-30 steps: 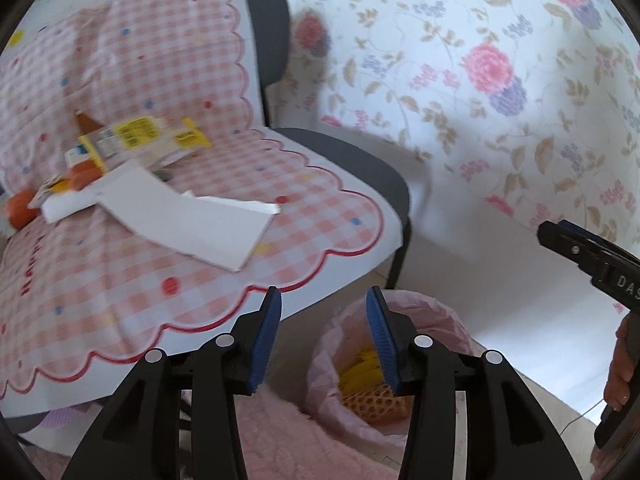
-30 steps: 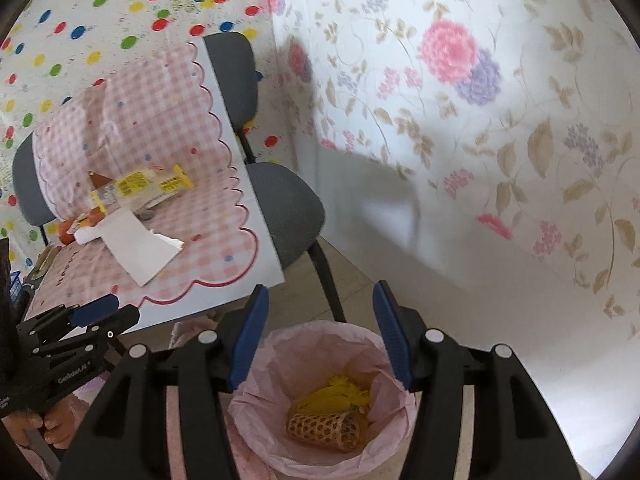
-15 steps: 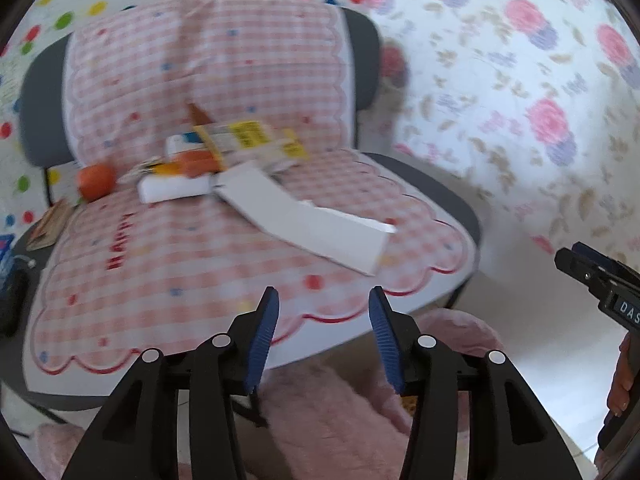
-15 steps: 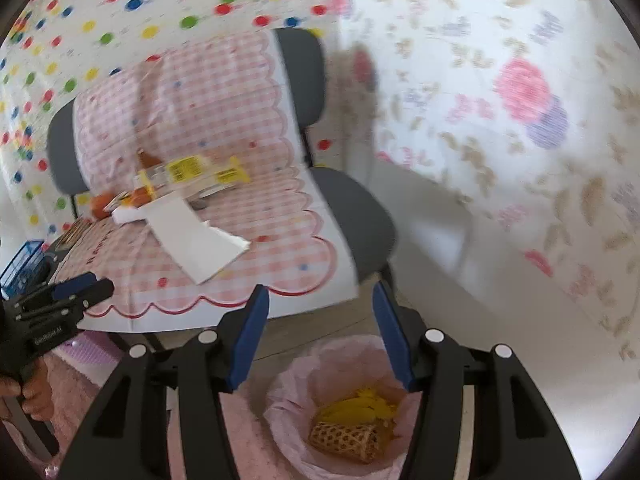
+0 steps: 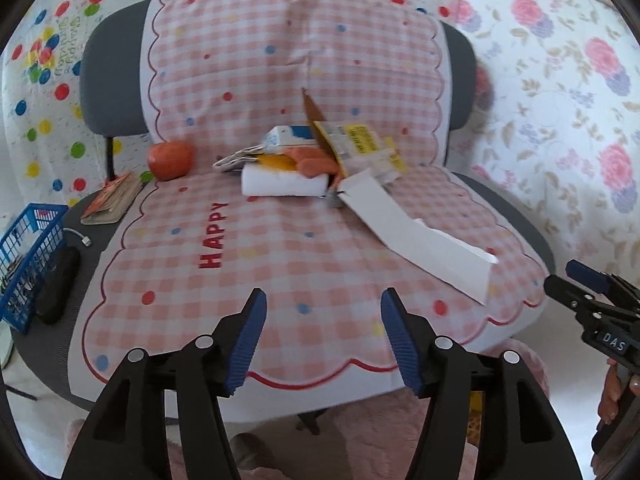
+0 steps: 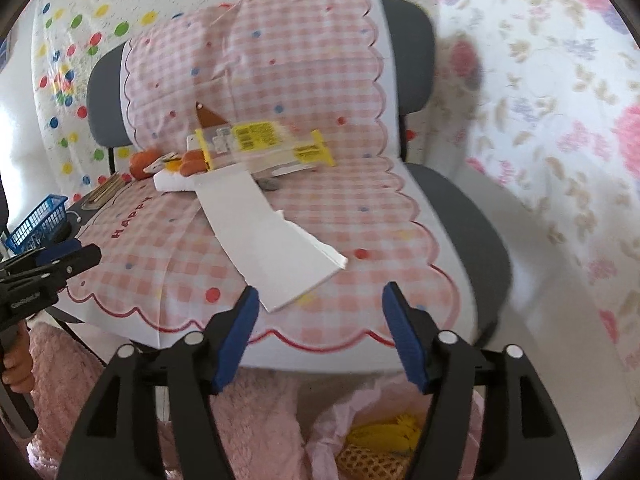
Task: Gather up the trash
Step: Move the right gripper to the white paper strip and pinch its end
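The left gripper (image 5: 322, 338) was wide open and held nothing. The right gripper (image 6: 318, 336) was wide open too, just beside it.

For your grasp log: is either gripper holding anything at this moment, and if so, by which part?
Nothing is held. The left gripper and right gripper are both open and empty.

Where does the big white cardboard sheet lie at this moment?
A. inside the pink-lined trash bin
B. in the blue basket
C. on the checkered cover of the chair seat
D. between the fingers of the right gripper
C: the white cardboard sheet lies flat on the checkered cover, beyond the open, empty right gripper.
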The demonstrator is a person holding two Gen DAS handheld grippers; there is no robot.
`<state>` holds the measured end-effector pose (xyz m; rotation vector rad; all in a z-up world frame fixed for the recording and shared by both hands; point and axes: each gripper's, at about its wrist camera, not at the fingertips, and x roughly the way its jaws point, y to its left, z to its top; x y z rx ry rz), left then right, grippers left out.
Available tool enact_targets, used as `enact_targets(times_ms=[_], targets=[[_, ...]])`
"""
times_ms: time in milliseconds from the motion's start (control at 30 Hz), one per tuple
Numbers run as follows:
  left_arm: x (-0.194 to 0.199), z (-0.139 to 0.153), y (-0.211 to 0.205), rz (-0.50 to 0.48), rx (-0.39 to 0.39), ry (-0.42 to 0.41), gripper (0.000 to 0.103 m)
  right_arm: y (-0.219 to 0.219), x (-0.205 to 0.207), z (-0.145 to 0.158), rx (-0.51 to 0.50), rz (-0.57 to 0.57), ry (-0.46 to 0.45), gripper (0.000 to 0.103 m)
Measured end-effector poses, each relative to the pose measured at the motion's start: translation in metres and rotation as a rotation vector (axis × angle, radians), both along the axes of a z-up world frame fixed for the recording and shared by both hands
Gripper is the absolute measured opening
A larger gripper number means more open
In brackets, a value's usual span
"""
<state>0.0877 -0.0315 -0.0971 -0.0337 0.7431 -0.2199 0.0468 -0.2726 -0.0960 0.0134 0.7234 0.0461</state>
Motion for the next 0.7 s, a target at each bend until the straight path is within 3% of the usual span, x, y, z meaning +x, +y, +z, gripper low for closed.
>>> enact_targets(times_ms=[200, 467, 567, 700], targets=[[0.021, -0.009, 0.002, 0.026, 0.014, 0.03, 0.062, 0.01, 0.048, -0.029, 0.018, 0.086, 0.053, 0.088], [0.037, -0.022, 0.0, 0.036, 0.031, 0.07, 0.062, 0.0, 0.089, -0.061, 0.066, 0.104, 0.1, 0.09], [0.04, -0.026, -0.001, 0.037, 0.03, 0.079, 0.062, 0.004, 0.092, -0.065, 0.053, 0.139, 0.079, 0.098], [0.041, -0.029, -0.002, 0.04, 0.029, 0.087, 0.062, 0.012, 0.087, -0.068, 0.03, 0.147, 0.049, 0.096]])
